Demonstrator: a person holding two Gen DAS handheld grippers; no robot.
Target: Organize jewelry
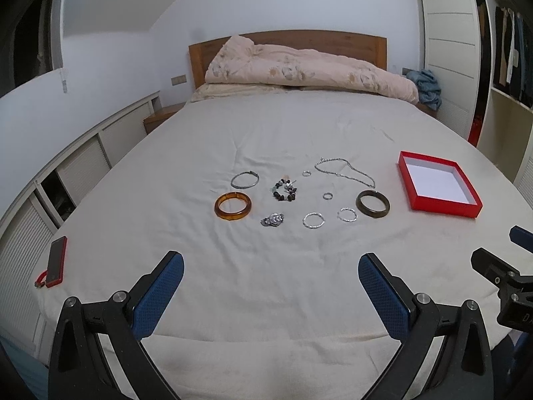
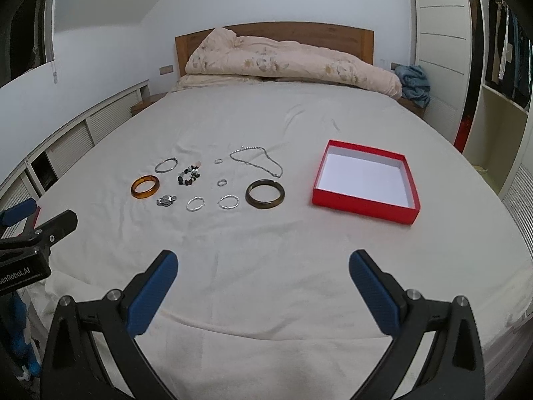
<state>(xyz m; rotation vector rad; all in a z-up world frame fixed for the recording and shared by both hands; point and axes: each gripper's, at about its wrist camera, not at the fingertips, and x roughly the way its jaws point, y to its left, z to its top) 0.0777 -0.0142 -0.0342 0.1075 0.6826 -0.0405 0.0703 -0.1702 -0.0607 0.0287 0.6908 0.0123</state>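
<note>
**Jewelry laid out on a bed, both tongs wide open**

A cream-sheeted bed (image 1: pixel 266 126) holds scattered jewelry: an amber resin bangle (image 1: pixel 233 205), a dark brown bangle (image 1: pixel 372 203), a thin silver bangle (image 1: pixel 245 179), a dark beaded bracelet (image 1: pixel 284 190), a silver chain necklace (image 1: pixel 344 171) and two twisted silver hoops (image 1: pixel 313 220). To their right sits a shallow red cardboard box with a white inside (image 1: pixel 439 184), holding nothing. The left gripper (image 1: pixel 270 275) and right gripper (image 2: pixel 263 271) hover near the bed's front edge, jaws spread wide, gripping nothing.
</note>
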